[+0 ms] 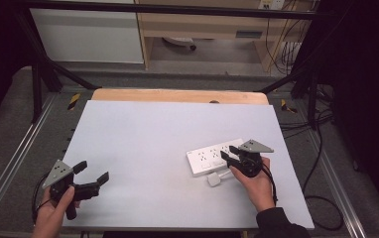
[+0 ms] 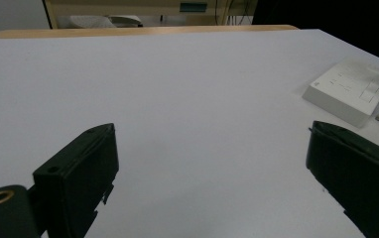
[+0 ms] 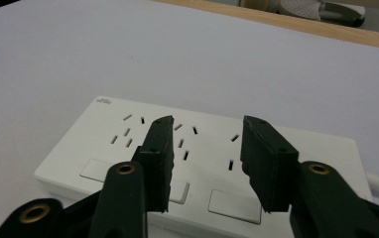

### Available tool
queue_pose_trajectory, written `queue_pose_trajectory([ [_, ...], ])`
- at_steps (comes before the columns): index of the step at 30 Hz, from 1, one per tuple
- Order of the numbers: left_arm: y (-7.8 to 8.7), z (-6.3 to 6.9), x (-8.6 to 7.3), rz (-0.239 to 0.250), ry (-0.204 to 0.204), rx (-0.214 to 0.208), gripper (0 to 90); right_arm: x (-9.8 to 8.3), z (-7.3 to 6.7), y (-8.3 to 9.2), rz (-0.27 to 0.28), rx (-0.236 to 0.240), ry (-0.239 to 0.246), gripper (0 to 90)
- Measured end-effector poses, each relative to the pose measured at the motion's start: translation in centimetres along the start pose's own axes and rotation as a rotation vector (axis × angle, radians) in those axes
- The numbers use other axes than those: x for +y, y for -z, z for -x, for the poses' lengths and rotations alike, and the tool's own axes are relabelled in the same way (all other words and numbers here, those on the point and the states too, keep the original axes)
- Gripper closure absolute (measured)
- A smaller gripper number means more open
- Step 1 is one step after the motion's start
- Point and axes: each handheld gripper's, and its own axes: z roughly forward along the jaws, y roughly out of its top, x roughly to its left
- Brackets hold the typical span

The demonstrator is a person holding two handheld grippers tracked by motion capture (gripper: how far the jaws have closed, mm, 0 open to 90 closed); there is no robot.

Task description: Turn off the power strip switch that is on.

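The white power strip [image 1: 216, 156] lies on the worktop [image 1: 143, 148], a small white plug [image 1: 214, 180] loose beside it, so plugging in looks not done. The right gripper [image 1: 231, 153] hovers over the strip, jaws partly open, holding nothing. The left gripper [image 1: 92, 173] waits far off, jaws wide and empty.

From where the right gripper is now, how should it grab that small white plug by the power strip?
Grip the small white plug across its squarish body, coming straight down from above. It lies flat, just clear of the power strip on the near side, beside the right gripper.
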Motion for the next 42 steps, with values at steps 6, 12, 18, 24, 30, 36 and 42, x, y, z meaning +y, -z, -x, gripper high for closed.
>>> queue_pose_trajectory([
  [6, 0.0, 0.0, 0.0, 0.006, -0.001, -0.001, 6.0, 0.2, 0.1, 0.0, 0.006, -0.014, -0.026, 41.8],
  [12, 0.0, 0.0, 0.0, 0.002, -0.003, 0.0, 6.0, 0.4, -0.1, 0.0, 0.005, -0.024, -0.023, 27.0],
  [18, 0.0, 0.0, 0.0, 0.003, -0.001, -0.002, 6.0, 0.7, -0.3, 0.2, 0.014, -0.055, -0.036, 6.9],
  [24, 0.0, 0.0, 0.0, 0.003, 0.001, -0.001, 6.0, 0.7, -0.5, 0.0, 0.036, -0.051, -0.013, 2.7],
  [30, 0.0, 0.0, 0.0, 0.001, -0.003, 0.0, 6.0, 1.1, -0.5, 0.0, 0.053, -0.049, -0.01, 3.1],
  [36, 0.0, 0.0, 0.0, -0.001, -0.003, -0.002, 6.0, 1.6, -0.3, 0.4, 0.075, -0.045, -0.001, 3.5],
  [42, 0.0, 0.0, 0.0, -0.001, -0.004, -0.001, 6.0, 2.0, 0.0, 0.6, 0.075, -0.041, 0.002, 3.6],
])
